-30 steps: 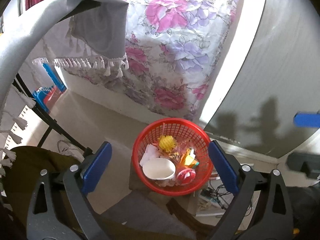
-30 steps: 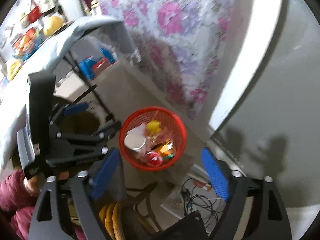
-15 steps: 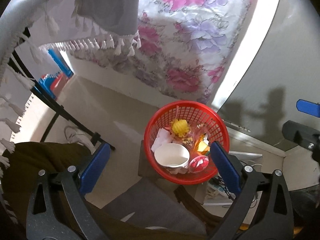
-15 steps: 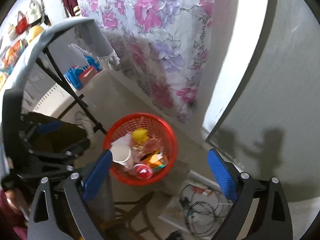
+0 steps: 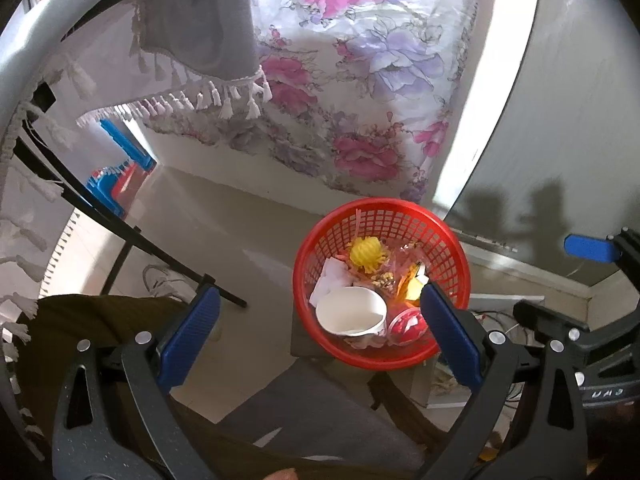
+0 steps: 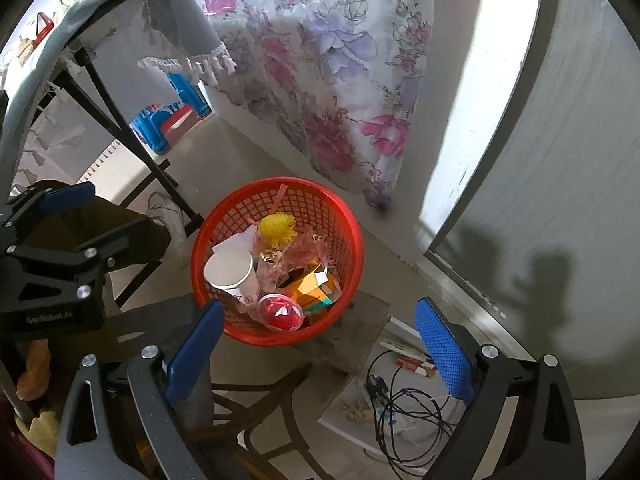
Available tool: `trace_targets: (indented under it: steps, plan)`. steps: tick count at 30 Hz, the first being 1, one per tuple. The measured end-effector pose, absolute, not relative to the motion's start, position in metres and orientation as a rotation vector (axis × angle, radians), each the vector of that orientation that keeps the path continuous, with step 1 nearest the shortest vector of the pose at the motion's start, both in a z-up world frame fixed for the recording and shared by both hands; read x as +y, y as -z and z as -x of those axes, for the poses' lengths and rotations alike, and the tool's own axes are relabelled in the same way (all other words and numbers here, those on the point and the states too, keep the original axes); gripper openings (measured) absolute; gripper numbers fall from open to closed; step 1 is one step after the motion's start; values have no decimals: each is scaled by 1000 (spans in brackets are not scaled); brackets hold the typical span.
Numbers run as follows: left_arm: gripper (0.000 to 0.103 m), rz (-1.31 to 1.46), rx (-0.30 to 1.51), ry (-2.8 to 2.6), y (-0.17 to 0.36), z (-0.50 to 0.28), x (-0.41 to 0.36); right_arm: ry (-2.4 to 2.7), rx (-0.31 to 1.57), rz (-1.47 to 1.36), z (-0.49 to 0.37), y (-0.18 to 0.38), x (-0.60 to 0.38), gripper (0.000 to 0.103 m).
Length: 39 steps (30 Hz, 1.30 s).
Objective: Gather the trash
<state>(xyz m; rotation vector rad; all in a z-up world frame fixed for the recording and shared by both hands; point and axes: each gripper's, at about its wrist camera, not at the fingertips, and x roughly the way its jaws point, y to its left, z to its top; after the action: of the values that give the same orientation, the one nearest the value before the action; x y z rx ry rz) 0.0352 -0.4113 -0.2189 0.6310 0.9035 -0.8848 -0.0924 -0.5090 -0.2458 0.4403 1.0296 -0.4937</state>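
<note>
While both hover above, left gripper (image 5: 318, 340) spread, empty, right gripper (image 6: 318, 354) likewise, red basket (image 6: 224, 220) holding paper cup (image 6: 230, 268), possibly wrappers.

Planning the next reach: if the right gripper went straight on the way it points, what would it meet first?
Probably the red basket: its near rim sits between the open right gripper pads, slightly left of centre. First touch would likely be that rim or the red round item inside. Depth is unclear.

Grey stool (image 6: 360, 312) carries red basket (image 6: 320, 208).
</note>
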Motion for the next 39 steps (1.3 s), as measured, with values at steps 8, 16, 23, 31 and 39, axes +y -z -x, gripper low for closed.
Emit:
trace_targets:
  steps: [8, 16, 23, 31, 39]
  plan:
    - [96, -629, 910, 889, 220, -37, -407, 464, 1063, -417, 87, 253, -497, 94]
    - [96, -632, 909, 887, 221, -38, -408, 456, 1059, -383, 85, 249, -491, 94]
    - [96, -644, 906, 884, 222, -36, -410, 457, 1058, -386, 85, 249, -491, 94]
    - [96, -643, 925, 894, 224, -38, -410, 452, 1061, -383, 84, 249, -490, 94]
    - [96, -650, 941, 910, 226, -38, -411, 451, 1063, -381, 83, 249, -489, 94]
